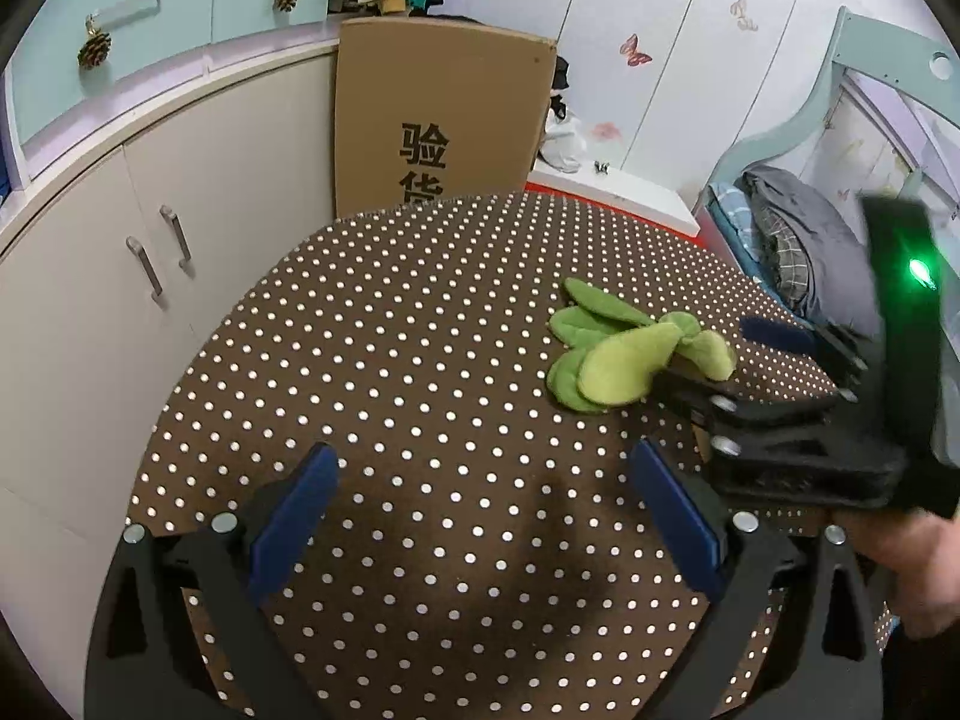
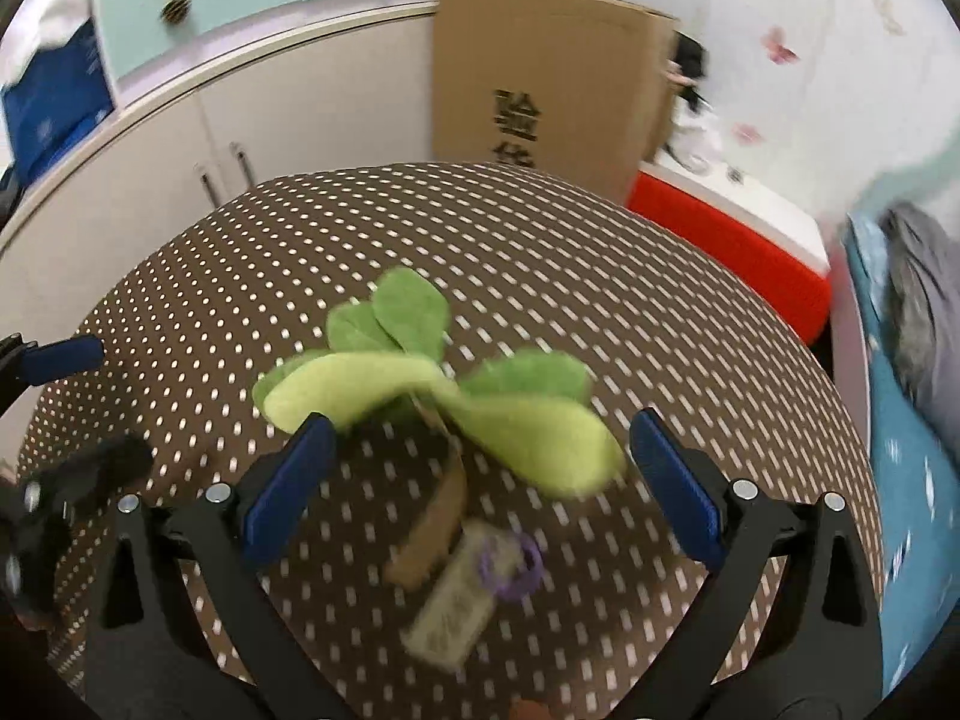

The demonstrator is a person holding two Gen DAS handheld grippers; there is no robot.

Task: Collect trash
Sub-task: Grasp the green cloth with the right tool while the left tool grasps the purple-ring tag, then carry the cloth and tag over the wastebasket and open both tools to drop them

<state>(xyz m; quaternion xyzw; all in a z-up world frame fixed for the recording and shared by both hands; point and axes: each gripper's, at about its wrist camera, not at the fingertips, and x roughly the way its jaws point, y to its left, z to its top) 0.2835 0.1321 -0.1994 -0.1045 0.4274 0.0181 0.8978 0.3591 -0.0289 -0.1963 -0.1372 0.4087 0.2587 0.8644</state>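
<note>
A green felt plant with floppy leaves (image 2: 432, 384) lies on the brown dotted tablecloth (image 2: 540, 276). A brown stem (image 2: 438, 516) runs from it toward me, ending beside a blurred tag (image 2: 456, 606) with a purple ring (image 2: 510, 564). My right gripper (image 2: 480, 468) is open, its blue pads either side of the leaves and stem without pressing them. In the left wrist view the green leaves (image 1: 606, 360) lie at the right, with the right gripper (image 1: 708, 354) reaching in around them. My left gripper (image 1: 486, 510) is open over bare cloth, nothing between its pads.
A tall cardboard box (image 1: 444, 114) stands behind the table against white cabinets (image 1: 150, 228). A red and white box (image 2: 738, 240) sits at the back right. A bed with grey clothes (image 1: 792, 240) lies past the table's right edge. A hand (image 1: 912, 564) holds the right gripper.
</note>
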